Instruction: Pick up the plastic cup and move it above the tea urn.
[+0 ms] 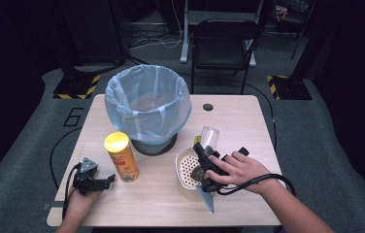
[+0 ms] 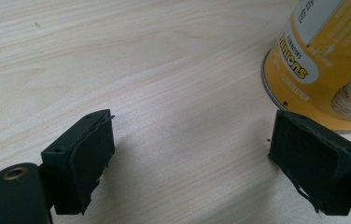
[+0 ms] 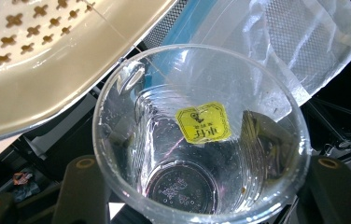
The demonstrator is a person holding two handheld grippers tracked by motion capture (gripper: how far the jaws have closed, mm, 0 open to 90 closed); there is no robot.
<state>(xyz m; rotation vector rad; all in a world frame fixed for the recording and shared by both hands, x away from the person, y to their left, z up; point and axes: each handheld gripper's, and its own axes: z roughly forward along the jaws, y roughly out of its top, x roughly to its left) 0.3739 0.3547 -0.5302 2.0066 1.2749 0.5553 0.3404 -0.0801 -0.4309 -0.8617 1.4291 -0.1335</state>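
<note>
Right gripper: sitting right of centre in the high view, held by the right hand; its jaws are clamping the plastic cup.
Plastic cup: clear; lying tilted between the right jaws. In the right gripper view its open mouth is facing the camera and taking up the lower centre of the frame. In the high view it is showing at the gripper's tip, just above the strainer's upper edge and to the right of the bin.
Tea bag tag: a yellow tag on a thin string is hanging inside the cup, near the frame centre; a dark wet tea bag is clinging to the cup's inner wall at the right.
Strainer: a cream perforated tray is resting on the table in the lower centre of the high view, partly under the right hand; in the right gripper view it is crossing the upper left corner.
Bin: lined with a pale blue bag; standing at upper centre of the table.
Left gripper: resting at the lower left of the high view; its jaws are standing wide apart over bare tabletop, gripping nothing.
Yellow can: upright with a yellow lid; appearing in the upper right of the left gripper view, just beyond the right-hand jaw, whether touching cannot be told.
Table: light wood.
</note>
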